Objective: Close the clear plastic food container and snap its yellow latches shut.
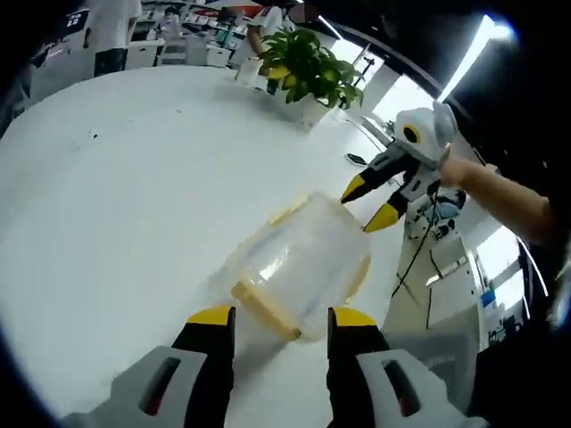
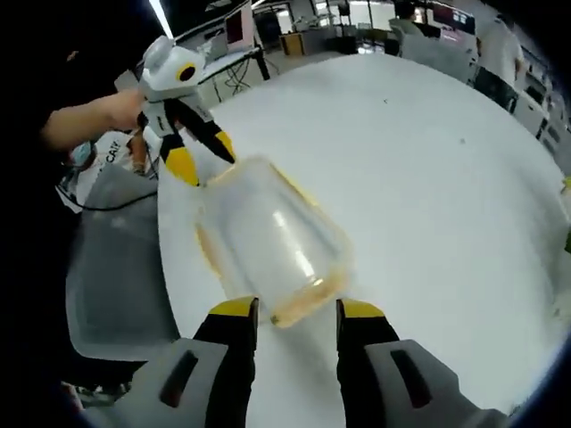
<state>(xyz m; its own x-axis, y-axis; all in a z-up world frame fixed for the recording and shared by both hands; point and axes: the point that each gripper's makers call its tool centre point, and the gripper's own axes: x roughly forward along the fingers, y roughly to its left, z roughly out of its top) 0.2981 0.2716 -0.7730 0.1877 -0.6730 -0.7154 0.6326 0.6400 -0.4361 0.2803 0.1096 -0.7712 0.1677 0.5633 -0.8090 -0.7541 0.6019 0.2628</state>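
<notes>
Now the clear plastic food box with yellow latches (image 1: 299,267) sits on the white round counter (image 1: 116,196), lid seemingly on. Left tongs (image 1: 281,319) and right tongs (image 2: 294,310), both apart, flank it at six and one o'clock; latches probably still need snapping.

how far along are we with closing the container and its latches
Early-to-mid, as far as shows. The clear container sits on the white table with its lid apparently on. In hand: the left hand-held gripper and right hand-held gripper, both open, flank opposite ends. Left: pressing the yellow latches; whether any has snapped shut can't be told.
</notes>
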